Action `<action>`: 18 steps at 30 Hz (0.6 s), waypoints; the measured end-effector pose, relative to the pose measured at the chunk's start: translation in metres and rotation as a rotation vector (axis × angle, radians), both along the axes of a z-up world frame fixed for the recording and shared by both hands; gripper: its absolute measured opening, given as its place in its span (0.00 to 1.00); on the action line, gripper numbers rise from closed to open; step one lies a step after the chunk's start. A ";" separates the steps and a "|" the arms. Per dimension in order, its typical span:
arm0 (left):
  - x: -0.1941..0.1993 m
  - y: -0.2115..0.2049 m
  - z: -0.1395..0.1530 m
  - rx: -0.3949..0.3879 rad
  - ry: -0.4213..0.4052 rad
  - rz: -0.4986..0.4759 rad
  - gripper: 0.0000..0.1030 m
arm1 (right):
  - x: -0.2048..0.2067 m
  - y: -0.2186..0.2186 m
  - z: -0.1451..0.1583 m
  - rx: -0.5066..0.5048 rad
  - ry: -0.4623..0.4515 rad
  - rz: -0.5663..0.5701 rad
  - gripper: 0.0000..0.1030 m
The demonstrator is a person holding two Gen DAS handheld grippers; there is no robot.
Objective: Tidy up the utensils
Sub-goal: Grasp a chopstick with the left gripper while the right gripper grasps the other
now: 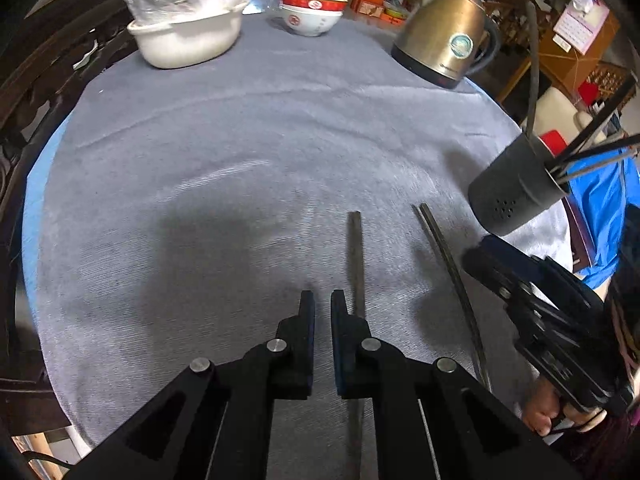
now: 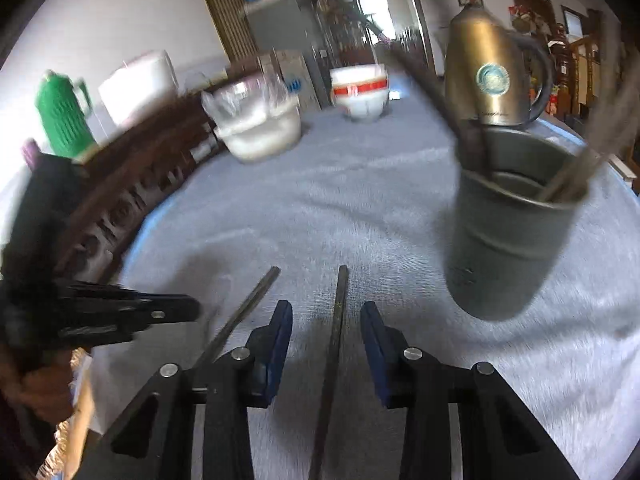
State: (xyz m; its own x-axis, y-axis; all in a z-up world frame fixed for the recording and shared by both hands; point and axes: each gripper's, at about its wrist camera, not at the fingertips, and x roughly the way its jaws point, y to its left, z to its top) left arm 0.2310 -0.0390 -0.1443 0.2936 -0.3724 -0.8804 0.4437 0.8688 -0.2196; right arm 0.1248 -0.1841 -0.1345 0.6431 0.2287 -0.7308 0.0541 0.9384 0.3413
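Observation:
Two dark chopsticks lie side by side on the grey cloth (image 1: 240, 140). One chopstick (image 1: 356, 264) rests just right of my left gripper (image 1: 322, 300), which is shut with nothing in it. In the right wrist view the other chopstick (image 2: 338, 320) lies between the blue pads of my right gripper (image 2: 326, 320), which stands open with clear gaps on both sides. The first chopstick (image 2: 248, 308) lies to its left, near the left gripper (image 2: 192, 310). A grey perforated holder (image 1: 516, 188) (image 2: 512, 232) with several chopsticks in it stands upright to the right, beyond the right gripper (image 1: 480, 254).
At the far side of the round table stand a brass-coloured kettle (image 1: 444, 36), a stack of red-and-white bowls (image 1: 312, 4) and a white pot with a plastic bag (image 1: 188, 36). A dark wooden chair (image 1: 40, 60) borders the left edge. A green flask (image 2: 64, 116) stands beyond it.

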 end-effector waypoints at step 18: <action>0.025 -0.022 -0.003 0.003 0.109 -0.078 0.07 | 0.046 0.003 -0.023 -0.095 0.220 -0.013 0.08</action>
